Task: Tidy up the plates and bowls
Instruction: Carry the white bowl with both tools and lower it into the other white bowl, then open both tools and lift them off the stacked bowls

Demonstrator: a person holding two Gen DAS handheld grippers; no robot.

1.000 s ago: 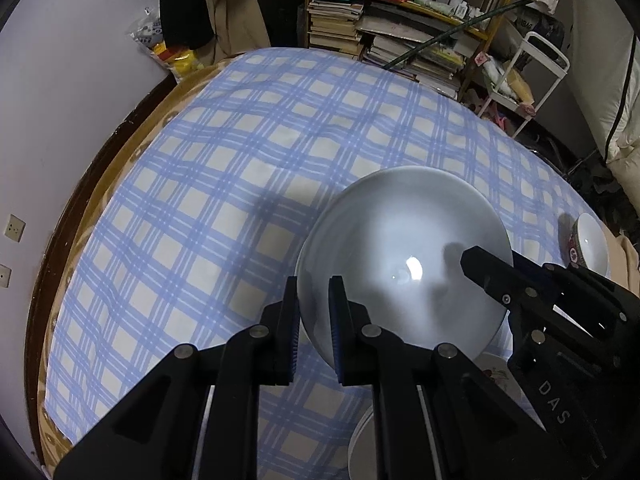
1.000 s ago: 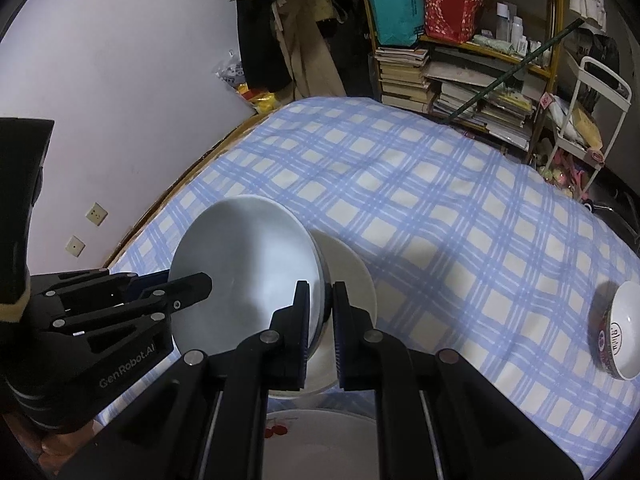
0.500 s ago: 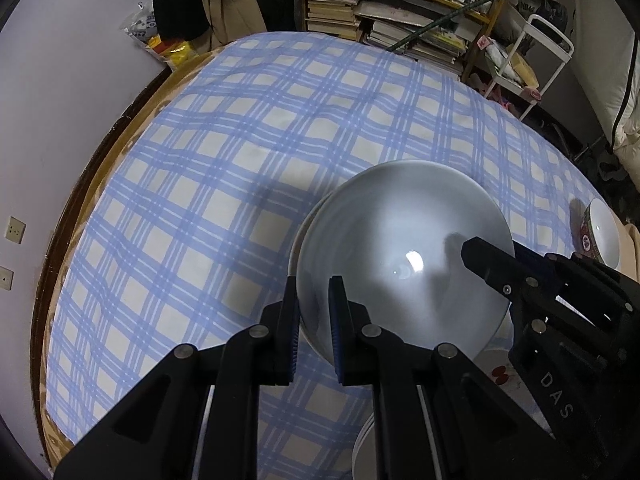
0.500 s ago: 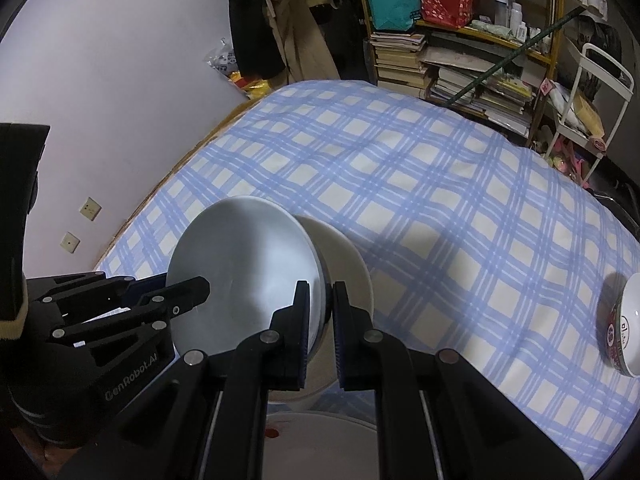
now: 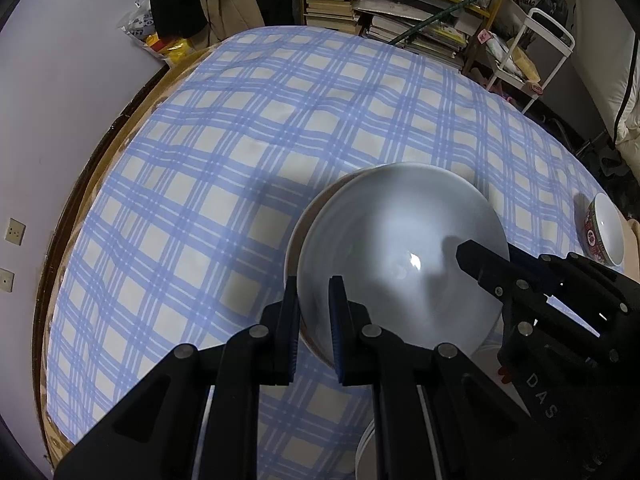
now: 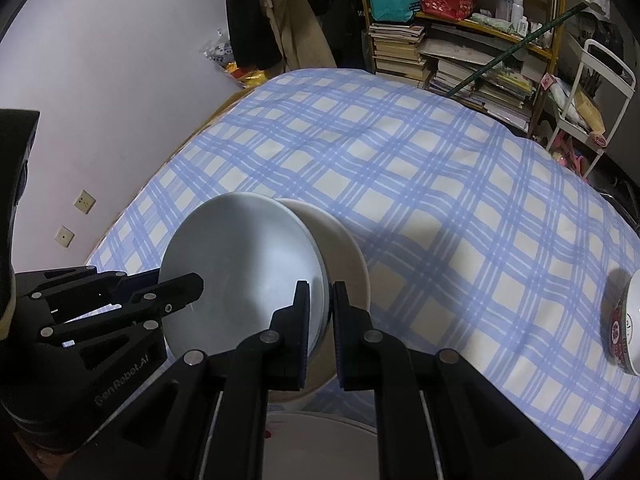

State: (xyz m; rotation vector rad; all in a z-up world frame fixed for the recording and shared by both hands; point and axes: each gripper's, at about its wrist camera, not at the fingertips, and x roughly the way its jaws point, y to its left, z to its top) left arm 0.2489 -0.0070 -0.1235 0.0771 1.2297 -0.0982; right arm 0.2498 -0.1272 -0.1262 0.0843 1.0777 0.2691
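Note:
Both grippers hold one large grey-white bowl [image 5: 400,256] by opposite rims, above the checked table. My left gripper [image 5: 314,320] is shut on its near-left rim. My right gripper [image 6: 320,312] is shut on its right rim; the bowl [image 6: 240,272] fills the lower left of the right wrist view. A cream plate [image 6: 344,256] lies on the cloth just under and behind the bowl; its edge shows in the left wrist view [image 5: 294,240]. A red-patterned bowl [image 5: 604,236] stands at the table's right edge, also in the right wrist view [image 6: 628,324].
A white plate with red marks [image 6: 320,440] lies at the near edge under the grippers. The blue checked cloth [image 5: 248,152] covers a round table. Bookshelves [image 6: 460,52] and a white cart [image 6: 592,92] stand beyond the far edge. A wall is at the left.
Both grippers have carried the bowl slightly forward and lower, over the cream plate. Both grips are unchanged.

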